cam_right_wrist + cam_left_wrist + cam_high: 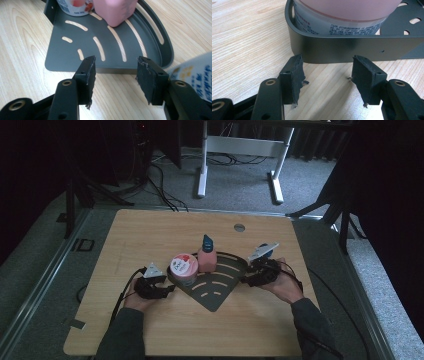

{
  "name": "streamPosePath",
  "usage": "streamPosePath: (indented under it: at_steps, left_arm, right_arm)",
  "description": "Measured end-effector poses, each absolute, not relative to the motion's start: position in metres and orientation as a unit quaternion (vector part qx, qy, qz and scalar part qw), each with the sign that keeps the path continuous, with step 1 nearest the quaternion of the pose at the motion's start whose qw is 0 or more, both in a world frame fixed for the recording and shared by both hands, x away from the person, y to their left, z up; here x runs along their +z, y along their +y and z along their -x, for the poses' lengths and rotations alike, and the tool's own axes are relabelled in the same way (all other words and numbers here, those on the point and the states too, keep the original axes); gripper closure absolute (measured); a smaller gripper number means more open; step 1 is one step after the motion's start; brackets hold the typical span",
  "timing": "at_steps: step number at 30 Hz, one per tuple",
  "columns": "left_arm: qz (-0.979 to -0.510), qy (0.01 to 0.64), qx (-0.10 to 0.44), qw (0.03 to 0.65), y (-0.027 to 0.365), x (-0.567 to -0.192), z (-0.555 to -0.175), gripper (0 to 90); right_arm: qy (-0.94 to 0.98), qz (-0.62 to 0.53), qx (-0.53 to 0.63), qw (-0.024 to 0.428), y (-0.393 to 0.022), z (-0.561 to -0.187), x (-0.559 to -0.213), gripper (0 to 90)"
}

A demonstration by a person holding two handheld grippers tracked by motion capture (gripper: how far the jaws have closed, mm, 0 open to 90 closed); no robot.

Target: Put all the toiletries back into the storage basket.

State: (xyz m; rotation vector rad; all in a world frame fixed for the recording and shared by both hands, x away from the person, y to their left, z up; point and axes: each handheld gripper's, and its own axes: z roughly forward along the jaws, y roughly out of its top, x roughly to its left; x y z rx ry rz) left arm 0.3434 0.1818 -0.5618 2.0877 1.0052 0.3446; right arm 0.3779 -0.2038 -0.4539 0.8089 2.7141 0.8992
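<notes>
A dark grey fan-shaped rack [215, 287] lies flat at the middle of the wooden table [150, 230], its slotted floor bare toward the near point. Two things stand in it along the far side: a round tub [183, 268] with a pink and white lid at about ten o'clock of the rack, and a pink bottle [207, 258] with a dark blue cap at about twelve o'clock, just beside the tub.

The left hand-held gripper [167, 288] sits at nine o'clock of the rack, low over the table. Its jaws stand apart with nothing between them, the fingertips [295, 65] just short of the rack's upright wall [352, 47] (the tub's printed side rises right behind that wall).

The right hand-held gripper [247, 281] is at three o'clock of the rack. Its jaws are also apart and grip nothing; they face the rack's straight low edge [110, 68], close to it but with bare wood showing under the pads [150, 80]. A white printed carton [195, 72] shows blurred beside the right jaw in the right gripper view.
</notes>
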Motion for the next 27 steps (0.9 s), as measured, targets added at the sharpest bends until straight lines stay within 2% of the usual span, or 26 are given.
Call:
streamPosePath:
  at_steps: [12,27]
  left_arm:
    - [-0.821,0.395,0.135,0.389,0.182,-0.562,-0.344,42.4]
    - [-0.821,0.396,0.136,0.389,0.181,-0.562,-0.344,42.3]
  right_arm:
    - [0.908,-0.286,0.294,0.084,-0.219,-0.375,-0.456,40.8]
    - [0.902,-0.308,0.291,0.085,-0.237,-0.373,-0.459,38.9]
